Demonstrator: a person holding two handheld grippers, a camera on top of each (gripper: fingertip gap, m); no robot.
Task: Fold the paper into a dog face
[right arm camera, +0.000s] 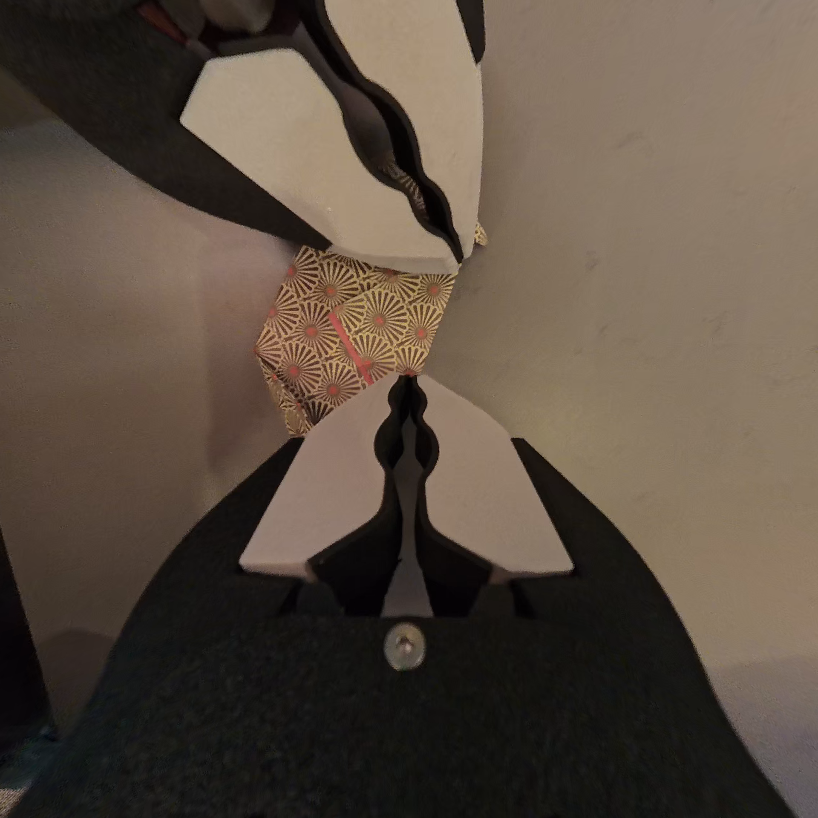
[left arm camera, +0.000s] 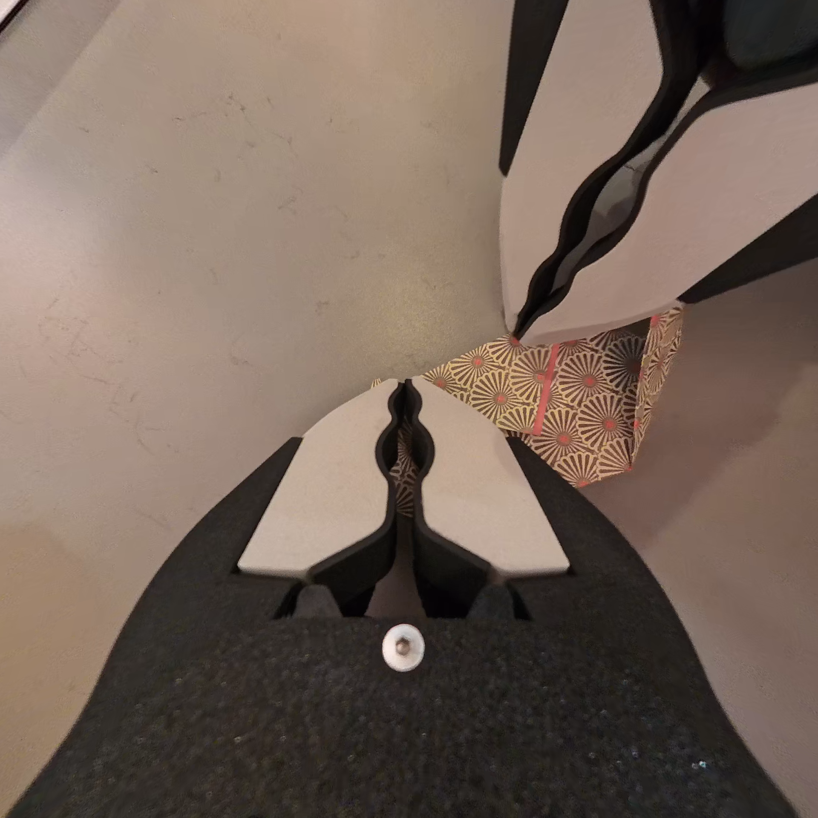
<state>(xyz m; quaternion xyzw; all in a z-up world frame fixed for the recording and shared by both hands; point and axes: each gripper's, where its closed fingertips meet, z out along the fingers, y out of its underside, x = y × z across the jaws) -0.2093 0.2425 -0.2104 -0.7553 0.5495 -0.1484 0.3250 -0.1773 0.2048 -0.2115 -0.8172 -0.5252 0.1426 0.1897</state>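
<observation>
My left gripper [left arm camera: 405,383] is clamped on one corner of the folded paper [left arm camera: 575,411]; pattern shows through the gap between its fingers. My right gripper [right arm camera: 409,376] is pinched on the opposite end. Paper is held between the two, over the beige table [left arm camera: 221,221], long axis running tip to tip. A pink crease line crosses it. One flap tilts up on the far side.
</observation>
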